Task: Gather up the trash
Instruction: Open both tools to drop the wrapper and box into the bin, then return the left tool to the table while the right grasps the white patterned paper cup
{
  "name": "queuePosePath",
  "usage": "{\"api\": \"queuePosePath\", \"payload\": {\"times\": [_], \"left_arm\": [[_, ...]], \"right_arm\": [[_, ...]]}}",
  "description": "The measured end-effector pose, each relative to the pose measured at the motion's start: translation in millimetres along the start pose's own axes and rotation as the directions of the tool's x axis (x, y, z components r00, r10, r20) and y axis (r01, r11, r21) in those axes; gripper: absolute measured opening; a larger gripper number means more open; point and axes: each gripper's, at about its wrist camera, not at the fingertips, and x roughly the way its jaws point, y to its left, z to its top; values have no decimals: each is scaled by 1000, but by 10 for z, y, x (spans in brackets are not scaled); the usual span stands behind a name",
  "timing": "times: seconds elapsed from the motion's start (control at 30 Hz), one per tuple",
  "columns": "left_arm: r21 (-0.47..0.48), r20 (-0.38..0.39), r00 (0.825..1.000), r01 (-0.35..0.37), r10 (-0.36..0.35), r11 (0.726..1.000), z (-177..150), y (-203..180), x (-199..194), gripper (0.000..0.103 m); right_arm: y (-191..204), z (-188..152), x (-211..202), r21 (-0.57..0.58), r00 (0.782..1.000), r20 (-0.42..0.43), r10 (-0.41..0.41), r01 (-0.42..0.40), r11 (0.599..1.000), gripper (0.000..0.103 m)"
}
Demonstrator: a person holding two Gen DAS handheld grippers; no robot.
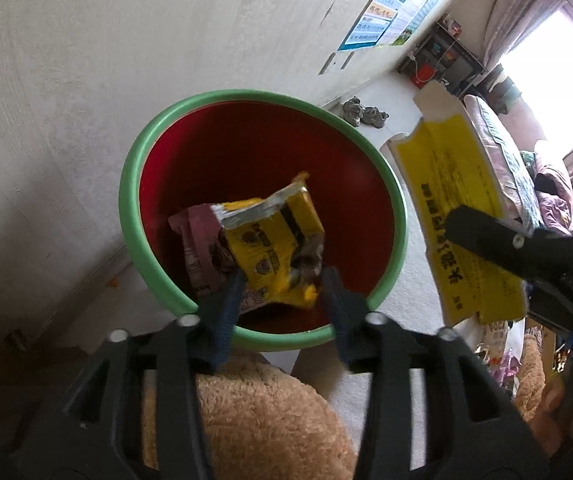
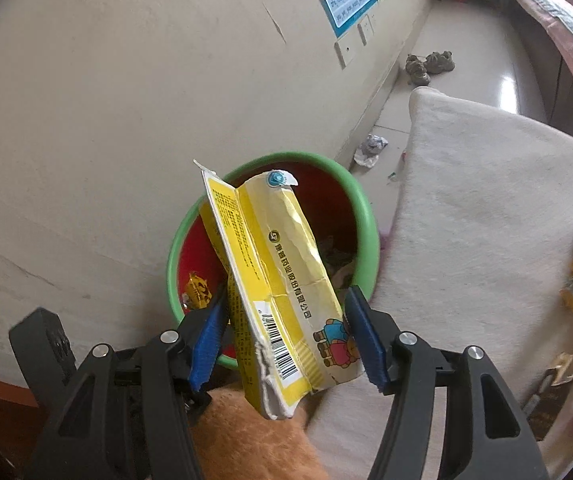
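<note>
- Left gripper (image 1: 280, 286): jaws parted; a crumpled yellow wrapper (image 1: 274, 240) sits between the fingertips, clear of both pads, over the near rim of the bin (image 1: 126, 184).
- Right gripper (image 2: 286, 320): a flattened yellow carton (image 2: 274, 280) stands tilted between its fingers; the left pad touches it, the right pad stands just clear.
- Carton top reaches over the bin's red interior.
- Bin stands against the wall, beside the white blanket's (image 2: 486, 208) corner.
</note>
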Motion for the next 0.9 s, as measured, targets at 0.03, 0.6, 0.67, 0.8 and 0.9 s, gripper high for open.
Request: {"api": "queuePosePath", "payload": {"times": [0.03,0.6,0.67,0.8,0.9], "left_arm": [[-7,4,1000,-3,3,1000,-4,12,-8,69],[1,14,999,-52,52,999,-112,-26,5,71],[-3,11,998,-58,58,998,-111,-22,9,71],[-18,4,997,-76,76,997,-150,-6,-6,71],[-14,3,995,-99,99,995,-186,-51,-27,71]], "right_arm": [[-4,12,-11,8,1000,11,3,-3,1000,62],[-522,-295,-903,7,991,135,-8,7,1000,74],[-723,-426,-1106,12,988,152,-19,18,1000,77],[-1262,-728,-1557,34,967,200,-156,152,988,78],[-1717,-895,-1792,102,924,218,-313,297,949,78]]}}
